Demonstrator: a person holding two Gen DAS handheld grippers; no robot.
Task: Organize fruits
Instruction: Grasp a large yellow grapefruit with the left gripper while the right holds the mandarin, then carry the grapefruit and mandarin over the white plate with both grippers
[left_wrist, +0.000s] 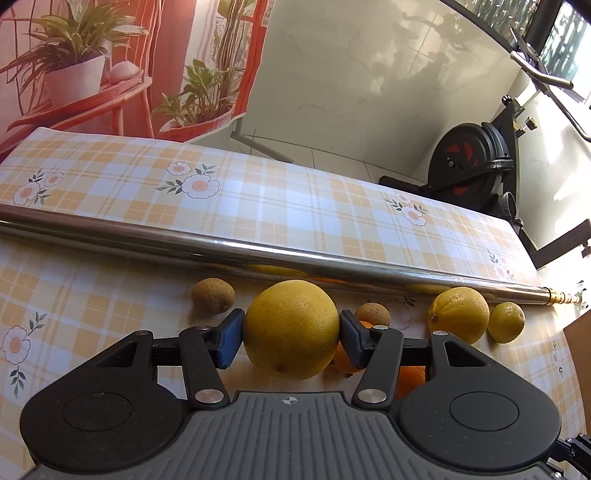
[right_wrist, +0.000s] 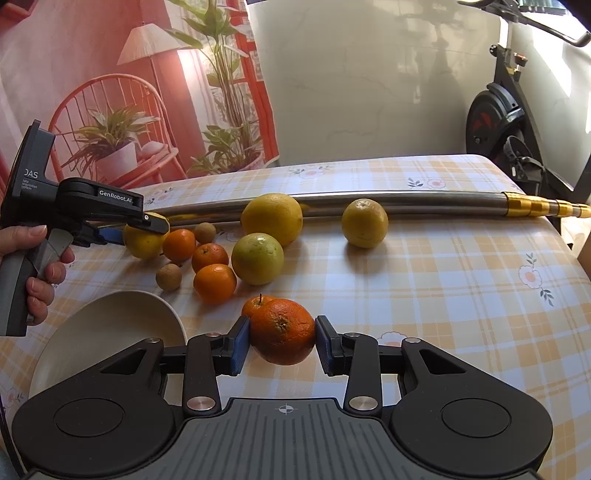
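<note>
Left hand-held gripper (left_wrist: 291, 339): blue pads pressed on both flanks of a large round yellow citrus (left_wrist: 291, 328), centre of the left wrist view, sitting on the bench with the yellow-and-white plaid floral cloth (left_wrist: 258, 206).

Right hand-held gripper (right_wrist: 283, 341): narrow gap, pads clamped on a dark orange round fruit (right_wrist: 282, 330), lower centre of the right wrist view.

A long shiny steel tube (right_wrist: 406, 203) lies across the bench behind the loose fruit. A cream round bowl (right_wrist: 107, 332) sits lower left, its inside unseen from here. A person's hand (right_wrist: 40, 273) grips the left handle at far left.
</note>
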